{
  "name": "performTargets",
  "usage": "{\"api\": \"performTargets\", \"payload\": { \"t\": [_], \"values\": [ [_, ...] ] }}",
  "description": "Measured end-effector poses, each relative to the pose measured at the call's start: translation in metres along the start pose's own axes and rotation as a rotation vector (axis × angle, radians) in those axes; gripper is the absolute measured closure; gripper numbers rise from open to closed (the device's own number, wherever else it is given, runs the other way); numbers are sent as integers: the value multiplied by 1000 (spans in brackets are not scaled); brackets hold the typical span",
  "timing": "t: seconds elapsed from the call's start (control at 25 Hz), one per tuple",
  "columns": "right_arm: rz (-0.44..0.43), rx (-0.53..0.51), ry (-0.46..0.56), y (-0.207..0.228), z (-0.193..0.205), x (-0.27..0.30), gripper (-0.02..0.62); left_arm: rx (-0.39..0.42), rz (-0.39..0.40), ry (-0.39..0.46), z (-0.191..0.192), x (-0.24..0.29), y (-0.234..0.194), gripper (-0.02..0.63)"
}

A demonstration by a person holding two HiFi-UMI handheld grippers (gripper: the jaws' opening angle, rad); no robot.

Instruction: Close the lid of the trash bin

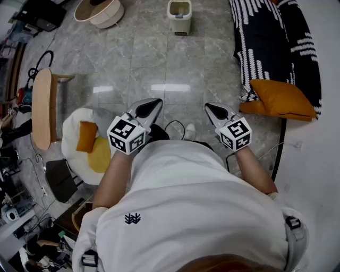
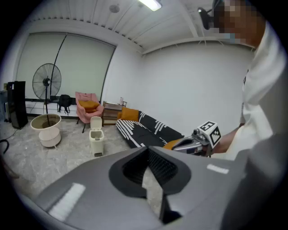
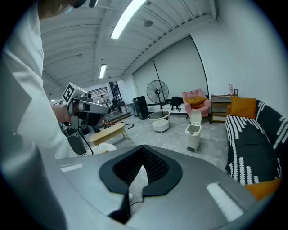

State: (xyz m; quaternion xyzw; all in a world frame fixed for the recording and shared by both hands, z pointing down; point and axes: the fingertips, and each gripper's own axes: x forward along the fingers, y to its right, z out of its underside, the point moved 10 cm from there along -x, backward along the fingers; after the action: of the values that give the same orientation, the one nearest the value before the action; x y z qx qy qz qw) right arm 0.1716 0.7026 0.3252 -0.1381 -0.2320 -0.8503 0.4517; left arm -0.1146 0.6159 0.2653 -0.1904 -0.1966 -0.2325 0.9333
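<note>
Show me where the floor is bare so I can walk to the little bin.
The grey tiled floor straight ahead lies bare up to the trash bin, bordered by the wooden bench on the left and the striped sofa on the right. The left side is crowded: bench and white cushioned seat.

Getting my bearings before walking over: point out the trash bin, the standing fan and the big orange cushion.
trash bin (image 1: 179,23): head view, front wall.
standing fan (image 2: 47,81): left gripper view, round grille.
big orange cushion (image 1: 284,98): head view, top face.
</note>
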Motion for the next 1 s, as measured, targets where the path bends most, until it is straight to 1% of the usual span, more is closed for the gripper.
{"api": "performTargets", "payload": {
  "t": [0.12,0.2,0.36,0.52,0.64,0.72,0.8,0.84,0.92,1.0],
  "values": [
    [-7,-14,-1,9,-7,13,595,-21,-18,16,-1,4,-14,551],
    [-7,-19,-1,12,-13,23,595,-21,-22,15,-3,6,-28,551],
    [12,-22,-12,24,-31,57,595,-24,-2,31,-15,17,-70,551],
    [69,-14,-6,37,-61,100,595,-40,33,58,-28,36,-131,550],
    [140,-10,0,50,-96,129,594,-39,67,38,-53,58,-177,549],
    [172,-2,-2,56,-118,153,592,-13,96,21,-72,67,-204,549],
    [188,9,-7,63,-138,183,586,11,133,21,-88,72,-234,548],
    [193,13,-10,67,-147,199,575,10,151,25,-95,73,-250,548],
    [204,16,-11,73,-165,231,567,-11,181,29,-106,74,-281,548],
    [212,13,-13,81,-182,258,560,-23,193,34,-115,74,-307,548]
  ]
}}
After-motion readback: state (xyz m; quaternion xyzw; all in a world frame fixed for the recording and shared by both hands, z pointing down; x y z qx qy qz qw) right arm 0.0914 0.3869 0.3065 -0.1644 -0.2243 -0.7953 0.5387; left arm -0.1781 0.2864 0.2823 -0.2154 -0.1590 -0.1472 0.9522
